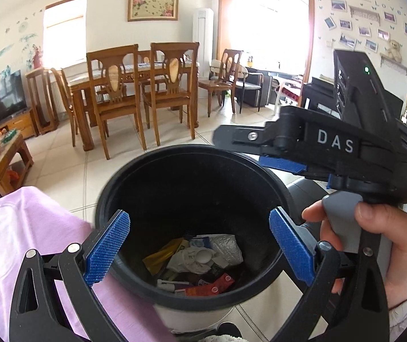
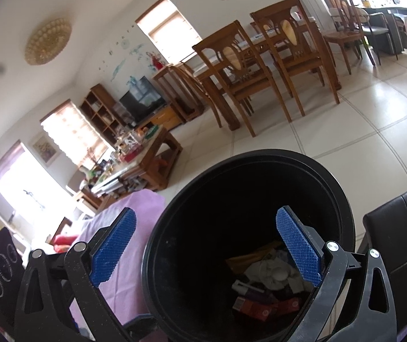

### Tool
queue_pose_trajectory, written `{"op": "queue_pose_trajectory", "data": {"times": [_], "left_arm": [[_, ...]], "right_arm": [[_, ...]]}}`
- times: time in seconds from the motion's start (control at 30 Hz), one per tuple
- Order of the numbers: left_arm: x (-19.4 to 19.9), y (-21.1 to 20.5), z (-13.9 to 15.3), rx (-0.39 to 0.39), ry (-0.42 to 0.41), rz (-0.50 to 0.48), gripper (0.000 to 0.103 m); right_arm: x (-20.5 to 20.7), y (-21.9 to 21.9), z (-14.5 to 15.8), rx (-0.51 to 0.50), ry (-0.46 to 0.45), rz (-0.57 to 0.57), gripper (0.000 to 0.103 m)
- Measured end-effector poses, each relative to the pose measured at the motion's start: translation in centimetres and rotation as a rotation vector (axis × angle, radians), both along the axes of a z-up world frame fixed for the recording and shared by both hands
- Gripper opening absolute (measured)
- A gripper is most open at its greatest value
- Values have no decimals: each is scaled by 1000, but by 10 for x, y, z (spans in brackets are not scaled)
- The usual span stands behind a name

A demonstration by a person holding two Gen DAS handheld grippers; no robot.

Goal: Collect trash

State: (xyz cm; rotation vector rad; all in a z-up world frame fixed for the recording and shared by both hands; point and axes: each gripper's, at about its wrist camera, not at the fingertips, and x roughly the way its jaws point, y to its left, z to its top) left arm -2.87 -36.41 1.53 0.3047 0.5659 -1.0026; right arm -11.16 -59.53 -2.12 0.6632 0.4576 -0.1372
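Note:
A black round trash bin (image 1: pixel 135 176) stands on the floor below both grippers; it also shows in the right wrist view (image 2: pixel 343 199). At its bottom lie crumpled white paper (image 1: pixel 197 259), a yellow wrapper (image 1: pixel 160 256) and red packets (image 1: pixel 217 285); the same trash pile (image 2: pixel 271 279) shows in the right wrist view. My left gripper (image 1: pixel 199 250) is open and empty above the bin's mouth. My right gripper (image 2: pixel 206 250) is open and empty over the bin's left rim. In the left wrist view the right gripper's body (image 1: pixel 331 148) is held in a hand at the bin's right.
A pink cloth (image 1: pixel 18 242) covers a surface left of the bin. A black leather seat (image 2: pixel 403 228) is to the right. A cluttered wooden coffee table (image 1: pixel 0 159) stands at left. A dining table with wooden chairs (image 1: pixel 137 85) stands beyond on the tiled floor.

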Motion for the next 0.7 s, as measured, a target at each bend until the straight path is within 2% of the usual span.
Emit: {"op": "queue_pose_trajectory", "data": {"times": [0.17, 0.33, 0.57, 0.7], "left_arm": [[7, 40, 16, -35, 11, 72, 98], [13, 97, 26, -81, 5, 160, 98], [34, 216, 26, -147, -33, 413, 98], [47, 277, 19, -124, -50, 575, 98]], "right_arm": [[0, 22, 11, -1, -32, -19, 97], [13, 65, 24, -30, -62, 0, 97], [58, 178, 42, -171, -64, 124, 98], [87, 256, 44, -285, -65, 195, 97]]}}
